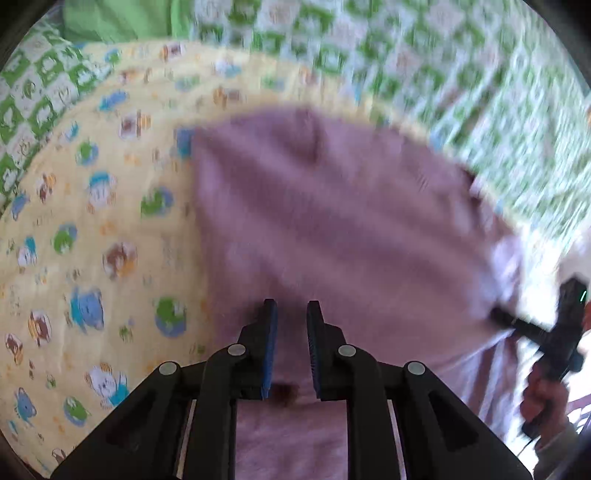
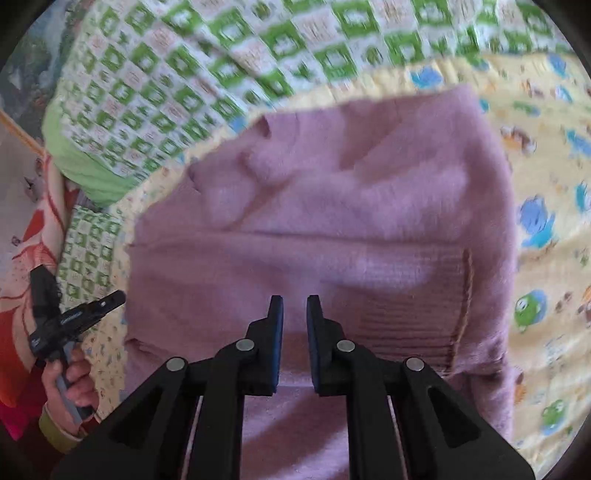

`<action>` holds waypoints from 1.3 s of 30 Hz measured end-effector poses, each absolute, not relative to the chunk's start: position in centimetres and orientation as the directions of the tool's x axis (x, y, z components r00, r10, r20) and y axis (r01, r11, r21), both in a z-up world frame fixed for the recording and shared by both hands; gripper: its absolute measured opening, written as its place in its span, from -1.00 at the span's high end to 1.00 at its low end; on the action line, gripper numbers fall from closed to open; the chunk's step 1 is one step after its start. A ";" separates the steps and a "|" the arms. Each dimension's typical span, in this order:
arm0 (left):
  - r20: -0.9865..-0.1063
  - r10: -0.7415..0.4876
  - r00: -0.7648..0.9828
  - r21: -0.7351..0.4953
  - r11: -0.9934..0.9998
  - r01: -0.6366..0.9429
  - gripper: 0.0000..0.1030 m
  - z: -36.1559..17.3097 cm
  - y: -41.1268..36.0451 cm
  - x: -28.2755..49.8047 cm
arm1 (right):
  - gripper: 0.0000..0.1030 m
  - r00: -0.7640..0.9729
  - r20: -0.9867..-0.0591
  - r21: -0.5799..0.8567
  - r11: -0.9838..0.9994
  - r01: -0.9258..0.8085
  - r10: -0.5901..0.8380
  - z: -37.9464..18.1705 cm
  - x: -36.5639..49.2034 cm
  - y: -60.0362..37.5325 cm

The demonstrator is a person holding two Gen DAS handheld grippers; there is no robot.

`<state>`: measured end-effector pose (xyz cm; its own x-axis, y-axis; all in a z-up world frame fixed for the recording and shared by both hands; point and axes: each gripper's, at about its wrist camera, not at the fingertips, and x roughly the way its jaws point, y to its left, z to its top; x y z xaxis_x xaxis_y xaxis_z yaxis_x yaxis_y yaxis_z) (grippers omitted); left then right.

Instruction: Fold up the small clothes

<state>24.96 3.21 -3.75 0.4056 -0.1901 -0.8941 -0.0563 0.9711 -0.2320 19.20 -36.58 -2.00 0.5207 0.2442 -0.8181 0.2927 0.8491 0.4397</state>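
Observation:
A mauve knitted garment (image 1: 332,221) lies flat on a yellow cartoon-print blanket (image 1: 92,240). My left gripper (image 1: 291,306) hovers over its near part, jaws a narrow gap apart with no cloth pinched between them. In the right wrist view the same garment (image 2: 332,229) shows a ribbed hem (image 2: 406,325) and a fold line across its middle. My right gripper (image 2: 295,301) hangs just above it, jaws slightly apart and holding nothing. Each view catches the other gripper at the garment's side edge: the right gripper (image 1: 498,317), the left gripper (image 2: 116,297).
A green-and-white checked quilt (image 2: 221,55) covers the bed beyond the yellow blanket (image 2: 546,184). A plain green pillow (image 1: 110,22) lies at the far left. Red-orange patterned fabric (image 2: 22,314) sits behind the hand (image 2: 70,380) that holds the left gripper.

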 end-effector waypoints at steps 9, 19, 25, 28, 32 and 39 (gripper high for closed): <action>-0.881 -0.203 0.427 -0.218 0.976 0.014 -0.04 -0.5 3.9 26.5 | 0.58 0.544 -0.827 0.362 0.875 0.321 0.143 0.8 19.3 -40.2; -0.890 -0.118 0.440 -0.032 0.980 0.196 -0.63 2.0 -1.3 41.5 | -0.24 0.595 -0.799 0.148 0.987 0.059 0.084 3.6 33.4 -42.7; -0.942 -0.096 0.323 0.033 0.928 0.372 -0.56 -2.1 -4.6 44.5 | -0.24 0.510 -0.845 0.121 0.987 -0.105 0.158 0.8 37.0 -41.2; -0.928 -0.124 0.351 0.037 0.907 0.419 0.87 -2.0 -5.5 44.3 | 0.75 0.473 -0.876 0.023 0.987 -0.158 0.096 -0.8 37.0 -39.8; -0.894 -0.095 0.437 0.084 0.925 0.371 0.91 0.2 -5.5 45.7 | 0.91 0.568 -0.821 0.017 0.997 -0.080 0.060 1.4 36.4 -41.0; -0.894 0.016 0.449 0.146 0.955 0.257 0.78 -0.9 -5.8 47.0 | 0.89 0.533 -0.846 -0.004 0.999 0.045 -0.027 -0.7 37.6 -40.6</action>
<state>47.04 -5.76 -0.95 0.4488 0.0157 -0.8935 0.2574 0.9552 0.1461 37.59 -40.57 -0.68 0.5329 -0.0274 -0.8457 0.0454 0.9990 -0.0037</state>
